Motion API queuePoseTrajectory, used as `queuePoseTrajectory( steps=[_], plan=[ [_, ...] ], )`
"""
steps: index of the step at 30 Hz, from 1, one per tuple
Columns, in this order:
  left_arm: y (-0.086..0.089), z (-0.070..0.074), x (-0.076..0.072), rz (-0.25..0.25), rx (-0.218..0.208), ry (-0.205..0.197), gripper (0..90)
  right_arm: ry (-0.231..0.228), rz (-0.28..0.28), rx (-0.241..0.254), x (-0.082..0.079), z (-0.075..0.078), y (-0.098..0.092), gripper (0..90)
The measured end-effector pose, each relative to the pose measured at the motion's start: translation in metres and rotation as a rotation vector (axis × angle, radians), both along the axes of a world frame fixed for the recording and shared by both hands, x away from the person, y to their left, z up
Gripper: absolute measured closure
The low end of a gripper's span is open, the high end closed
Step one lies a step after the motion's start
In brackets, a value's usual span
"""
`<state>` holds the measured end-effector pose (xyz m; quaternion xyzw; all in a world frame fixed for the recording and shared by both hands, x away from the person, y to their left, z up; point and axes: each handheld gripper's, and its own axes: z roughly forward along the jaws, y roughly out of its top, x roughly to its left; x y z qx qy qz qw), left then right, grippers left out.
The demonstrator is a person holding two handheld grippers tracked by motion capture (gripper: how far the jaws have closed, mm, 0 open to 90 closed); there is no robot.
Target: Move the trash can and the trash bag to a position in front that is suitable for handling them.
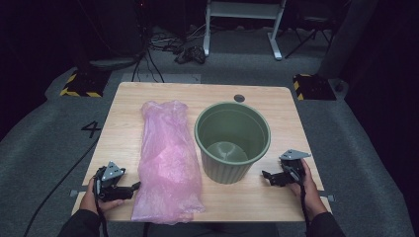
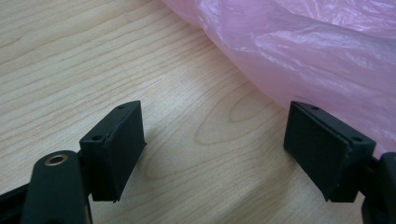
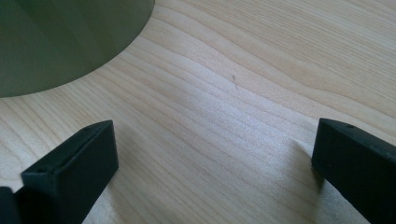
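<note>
- Table (image 1: 128, 106) is the largest thing in play: its pale wooden top is smooth, so the green bin (image 1: 232, 140), standing upright and empty right of centre, would probably skate or tip if a gripper pushed on its rim from one side while nothing steadied it.
- Pink plastic bag (image 1: 168, 160) lies flat and lengthwise just left of the bin, its near end close to the table's front edge. The film is thin and crumpled; a pinch that catches both layers at once would likely leave the mouth shut, and a hard tug could stretch or tear it.
- Being so close to the front edge, the bag could also slide off towards the person if dragged instead of lifted.
- Left gripper (image 1: 129, 189) rests low at the front left, jaws wide apart with nothing between them, one pad beside the bag's edge in the left gripper view. Closing from here may trap only a thin fold, which could slip free.
- Right gripper (image 1: 268, 176) sits near the bin's base at the front right, jaws also spread and empty. Swinging inwards carelessly, it might knock the bin's ribbed wall before the bag is ready.
</note>
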<state>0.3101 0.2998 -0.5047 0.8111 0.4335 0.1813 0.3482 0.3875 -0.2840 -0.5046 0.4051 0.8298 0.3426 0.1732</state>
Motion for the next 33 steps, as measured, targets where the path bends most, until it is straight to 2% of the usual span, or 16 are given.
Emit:
queuePoseTrajectory(
  steps=[7, 11, 15, 18, 19, 20, 23, 24, 28, 33],
  plan=[
    [0.001, 0.0, -0.001, 0.002, 0.004, -0.003, 20.2, -0.005, 0.002, -0.002, -0.001, 0.0, 0.0, 0.6],
    [0.001, 0.0, -0.001, 0.002, 0.002, -0.001, 20.2, -0.037, 0.015, -0.008, -0.004, 0.001, 0.001, 6.6],
    [0.001, 0.0, -0.001, 0.003, 0.002, -0.001, 20.1, -0.03, 0.003, 0.003, -0.007, 0.004, 0.0, 15.4],
    [0.001, 0.0, -0.001, 0.002, 0.002, -0.002, 20.1, -0.04, 0.002, 0.007, -0.01, 0.006, 0.003, 15.9],
    [0.001, 0.0, -0.001, 0.002, 0.002, -0.001, 20.1, -0.039, 0.049, 0.033, -0.014, 0.01, 0.009, 15.4],
    [0.001, 0.0, -0.001, 0.002, 0.002, -0.001, 20.1, -0.039, 0.049, 0.033, -0.014, 0.01, 0.009, 15.4],
    [0.001, 0.0, -0.001, 0.001, 0.002, -0.001, 20.1, -0.073, 0.095, 0.056, -0.023, 0.017, 0.022, 16.0],
    [0.001, 0.0, -0.001, 0.001, 0.002, -0.001, 20.1, -0.076, 0.124, 0.078, -0.028, 0.02, 0.029, 16.1],
    [0.001, 0.0, -0.001, 0.002, 0.002, -0.001, 20.1, -0.08, 0.16, 0.093, -0.036, 0.023, 0.041, 15.9],
    [0.001, 0.0, -0.001, 0.002, 0.002, -0.001, 20.1, -0.074, 0.166, 0.126, -0.04, 0.026, 0.051, 15.3]
  ],
)
